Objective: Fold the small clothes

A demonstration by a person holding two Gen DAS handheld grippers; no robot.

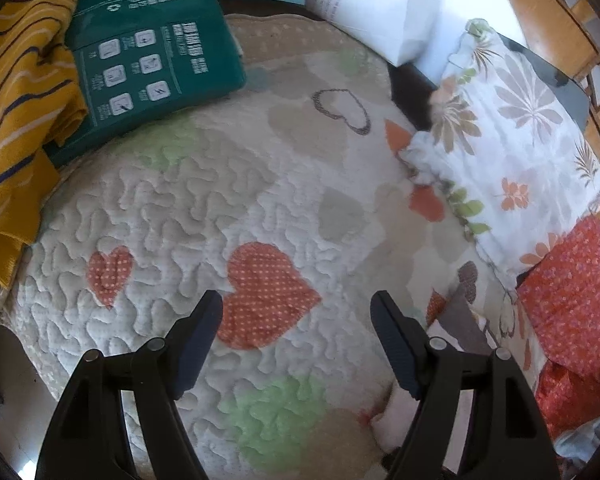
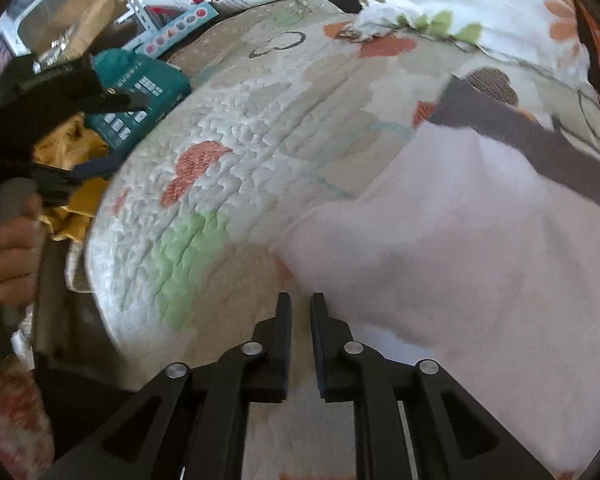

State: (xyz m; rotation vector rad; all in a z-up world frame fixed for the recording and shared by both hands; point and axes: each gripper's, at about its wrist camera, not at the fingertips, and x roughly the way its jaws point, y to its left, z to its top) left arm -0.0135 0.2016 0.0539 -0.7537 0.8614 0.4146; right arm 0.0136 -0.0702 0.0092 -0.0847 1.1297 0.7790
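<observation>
Pale pink garment [image 2: 480,260] is lying on the heart quilt [image 1: 220,184], just right of the right gripper [image 2: 300,300], whose jaws are nearly together with nothing visibly pinched. Left gripper [image 1: 296,300] hangs wide apart over bare quilt. Likely snag: right one drags away empty, or grabs quilt instead.

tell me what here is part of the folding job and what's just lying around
Part of the job:
- pale pink garment
- quilted heart mat
- left gripper, open
- right gripper, nearly shut

Lying about:
- green package
- yellow striped cloth
- floral pillow
- red dotted fabric
- white paper bag
</observation>
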